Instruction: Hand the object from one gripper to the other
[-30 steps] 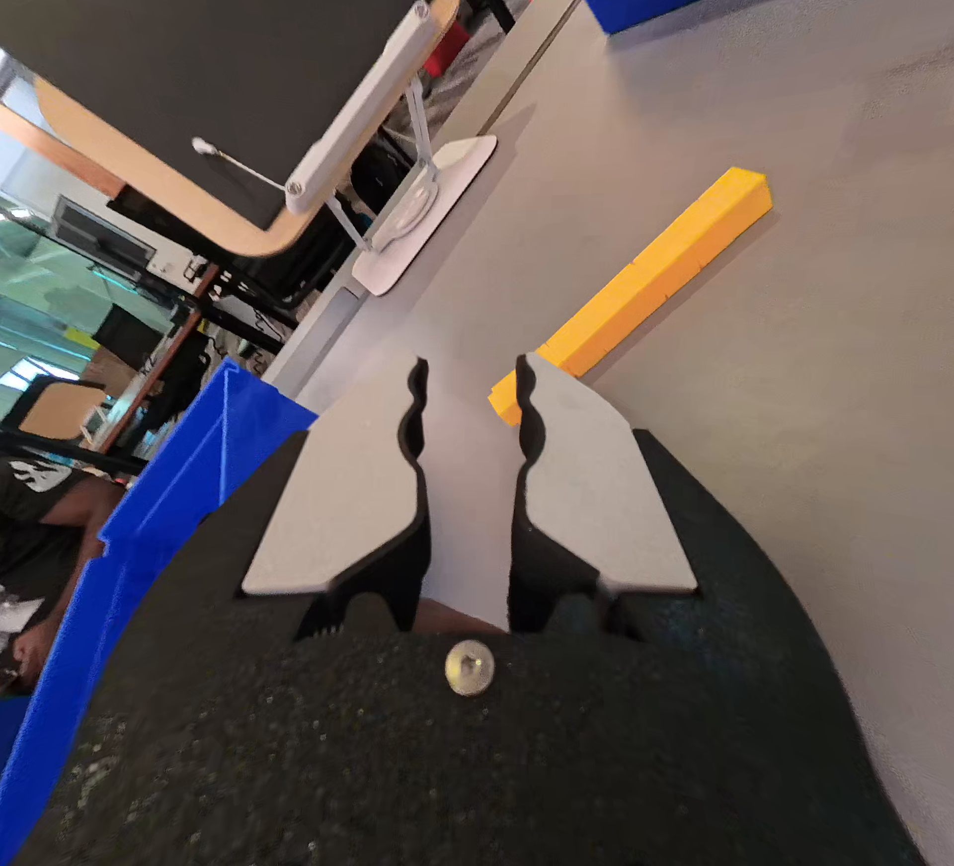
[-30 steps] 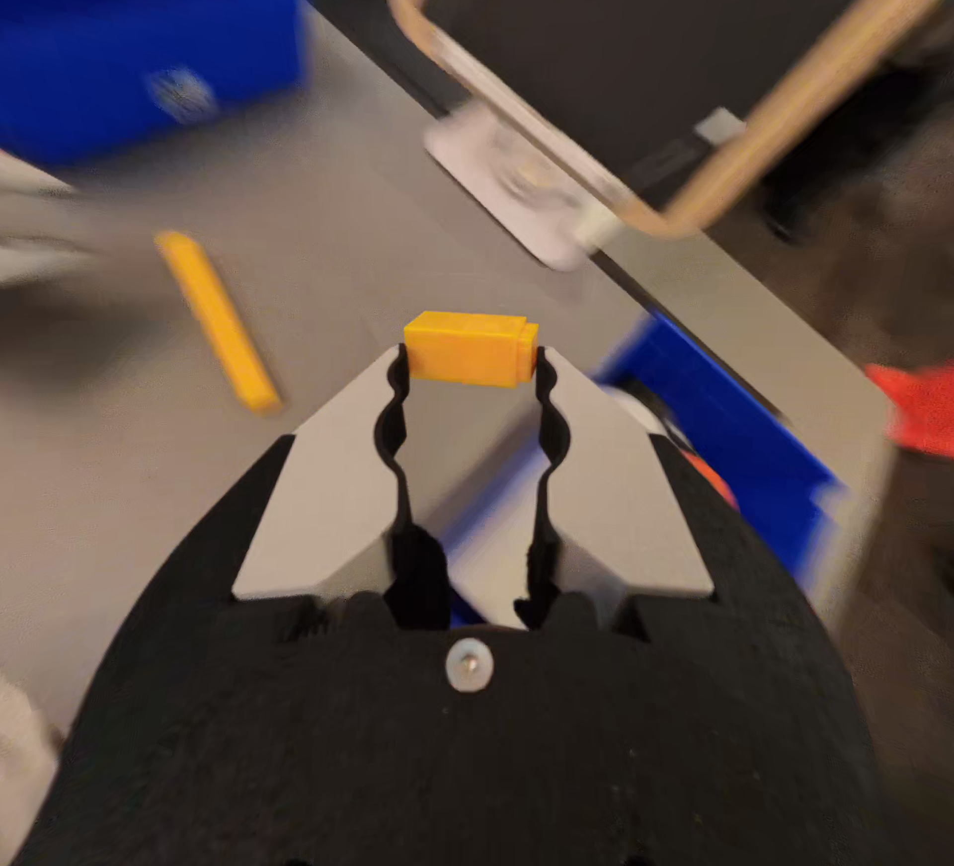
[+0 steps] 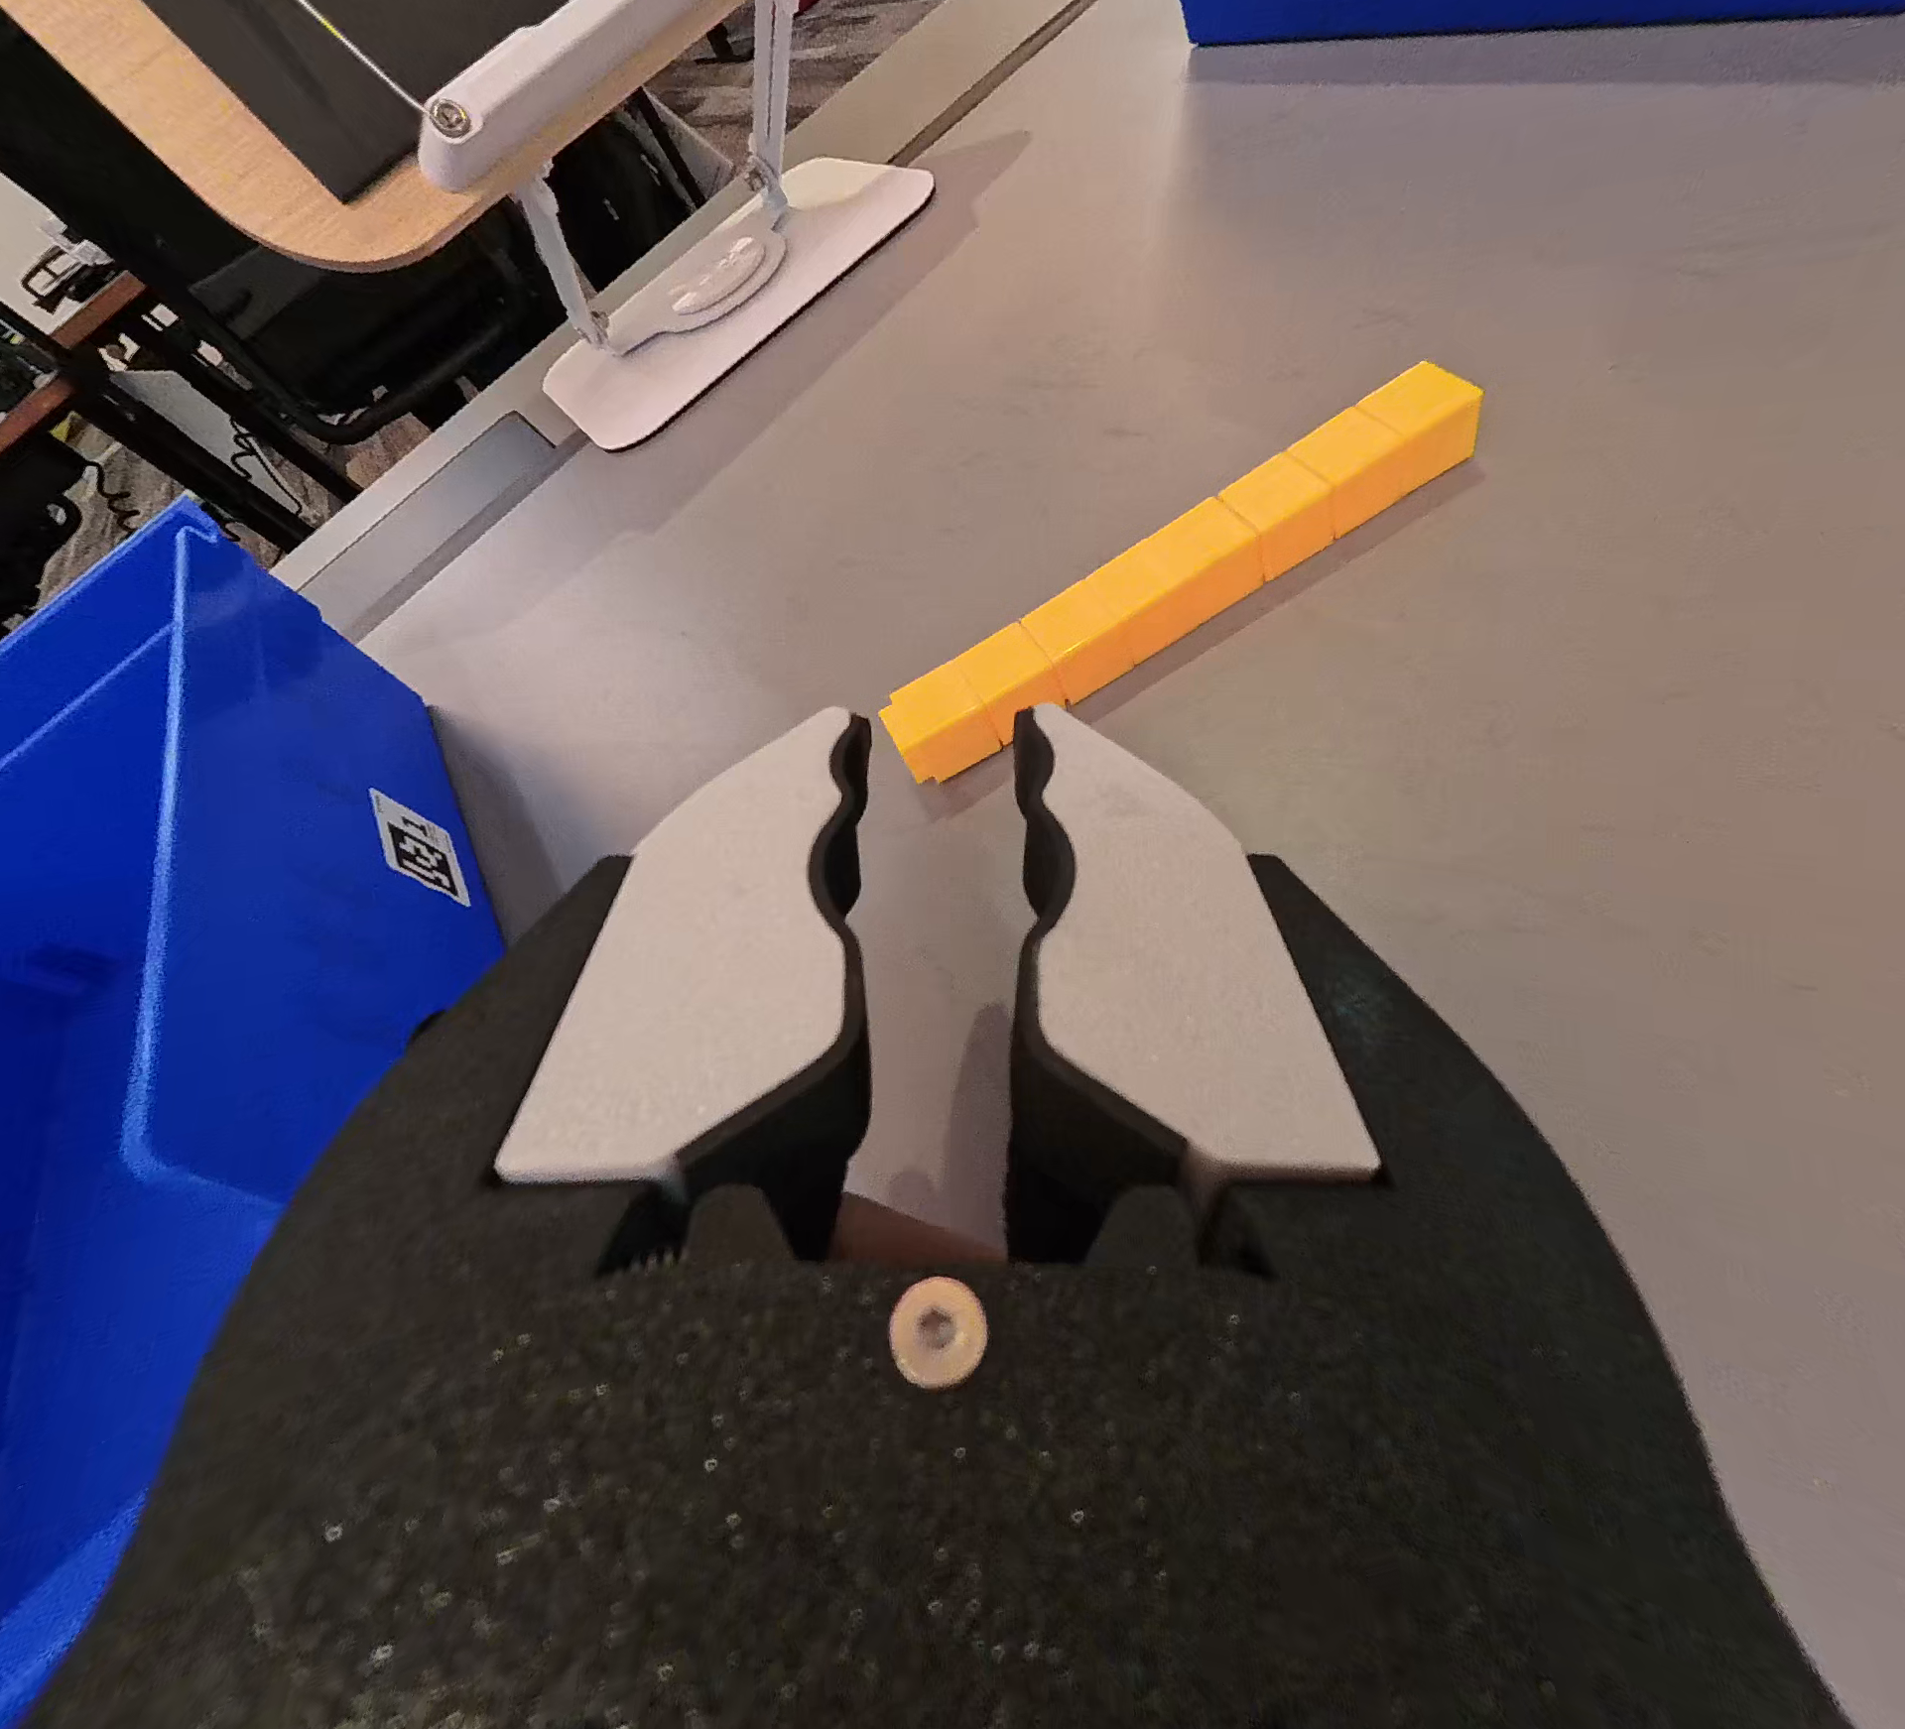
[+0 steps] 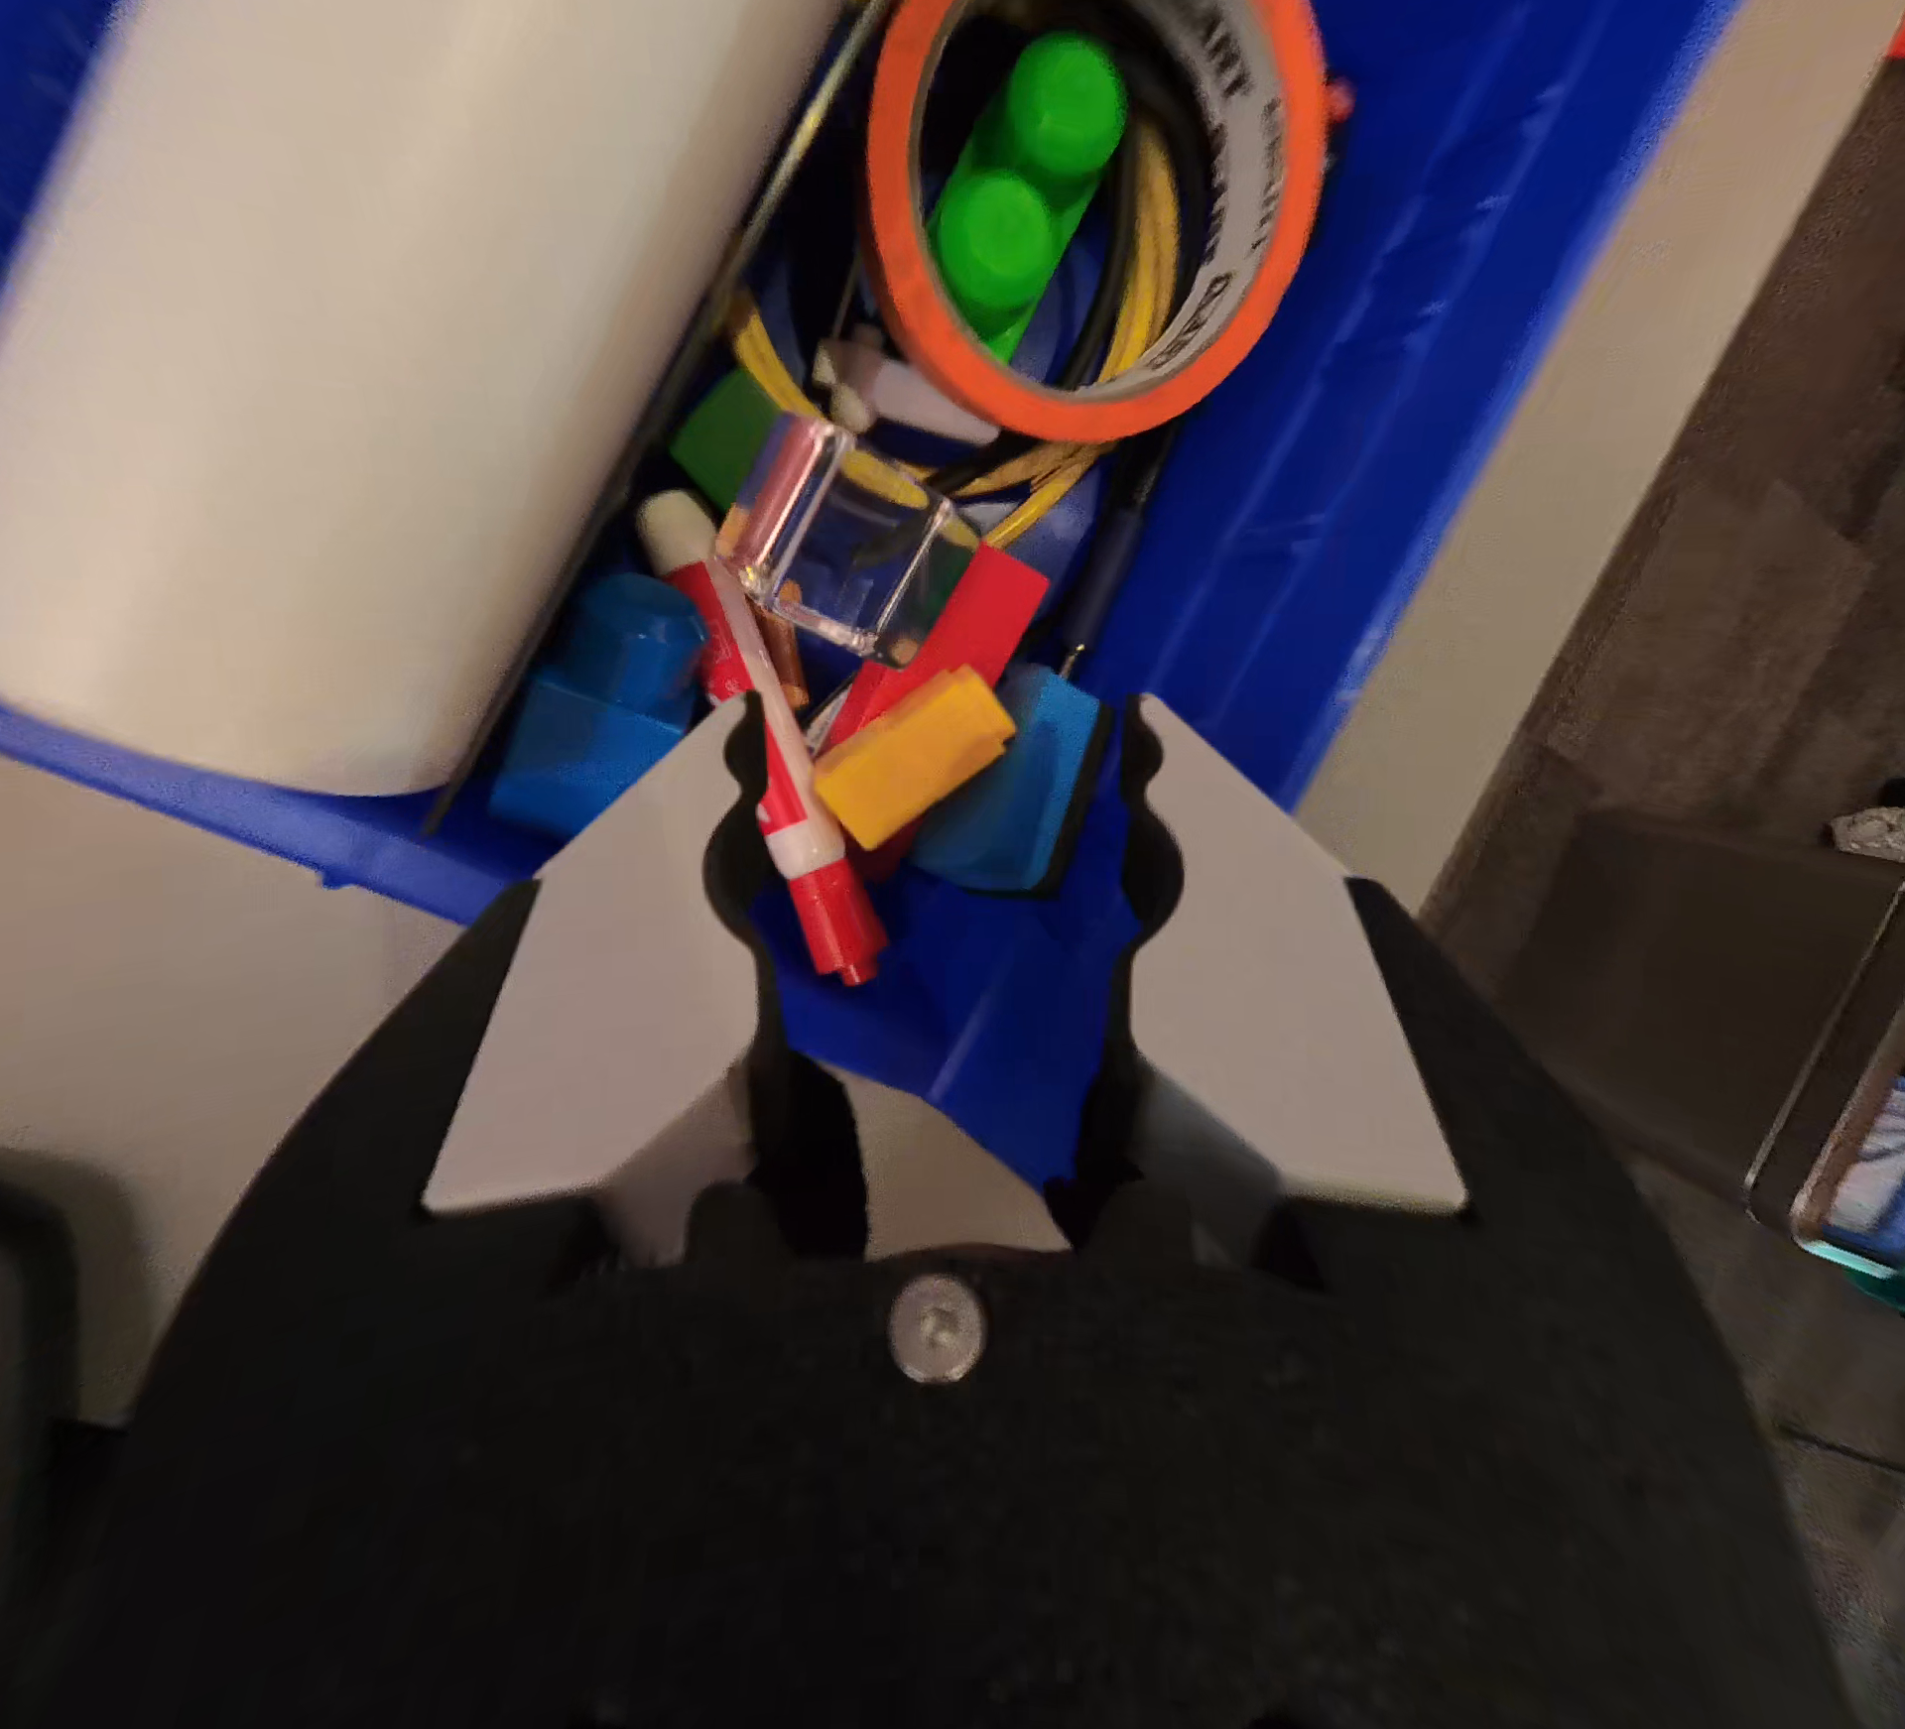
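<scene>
Now the yellow block (image 4: 907, 757) lies binned beneath spread right jaws; left jaws parted, empty.

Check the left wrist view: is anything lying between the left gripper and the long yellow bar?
Nothing. In the left wrist view only bare grey table separates the open left gripper from the long yellow bar.

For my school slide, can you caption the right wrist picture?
Open right gripper above a blue bin holding a yellow block.

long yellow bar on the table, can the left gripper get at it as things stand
Probably yes: the left gripper is open, the long yellow bar lies just past its fingertips on the bare grey table, and nothing sits between them.
</scene>
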Demonstrator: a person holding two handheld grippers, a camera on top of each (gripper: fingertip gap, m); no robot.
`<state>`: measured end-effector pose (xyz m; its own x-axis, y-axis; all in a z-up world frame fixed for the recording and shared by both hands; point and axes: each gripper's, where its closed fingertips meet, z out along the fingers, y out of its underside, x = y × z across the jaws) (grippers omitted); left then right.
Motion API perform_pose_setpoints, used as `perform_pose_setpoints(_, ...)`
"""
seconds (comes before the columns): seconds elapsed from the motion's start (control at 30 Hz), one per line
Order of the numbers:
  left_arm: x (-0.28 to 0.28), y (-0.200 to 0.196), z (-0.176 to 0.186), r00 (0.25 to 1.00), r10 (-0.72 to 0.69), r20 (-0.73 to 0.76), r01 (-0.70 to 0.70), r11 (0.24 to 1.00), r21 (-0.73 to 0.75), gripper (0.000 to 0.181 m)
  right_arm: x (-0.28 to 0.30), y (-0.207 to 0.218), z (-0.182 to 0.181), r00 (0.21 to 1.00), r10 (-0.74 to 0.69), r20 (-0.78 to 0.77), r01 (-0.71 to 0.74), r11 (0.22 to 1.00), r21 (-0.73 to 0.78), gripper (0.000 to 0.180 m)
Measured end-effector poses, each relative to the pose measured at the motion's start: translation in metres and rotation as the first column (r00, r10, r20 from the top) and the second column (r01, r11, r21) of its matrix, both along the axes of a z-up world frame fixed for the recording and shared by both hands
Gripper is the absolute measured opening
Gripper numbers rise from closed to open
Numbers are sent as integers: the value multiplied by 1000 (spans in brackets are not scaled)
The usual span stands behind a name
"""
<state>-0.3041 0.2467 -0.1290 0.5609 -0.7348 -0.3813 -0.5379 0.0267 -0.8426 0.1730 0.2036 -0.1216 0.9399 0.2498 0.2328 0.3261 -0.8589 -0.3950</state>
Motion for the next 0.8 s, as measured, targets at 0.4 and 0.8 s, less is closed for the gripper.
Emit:
perform_pose_setpoints(0.4, -9, 9, -5, 999, 48, 26, -47, 997, -60, 28, -302, 21, 94, 673, 676, -299, -542, 727, 421, 68)
perform_pose_setpoints(0.8, -26, 27, -1, 988, 98, 116, -83, 988, -129, 28, -399, 63, -47, 692, 705, -159, -661, 706, 253, 46)
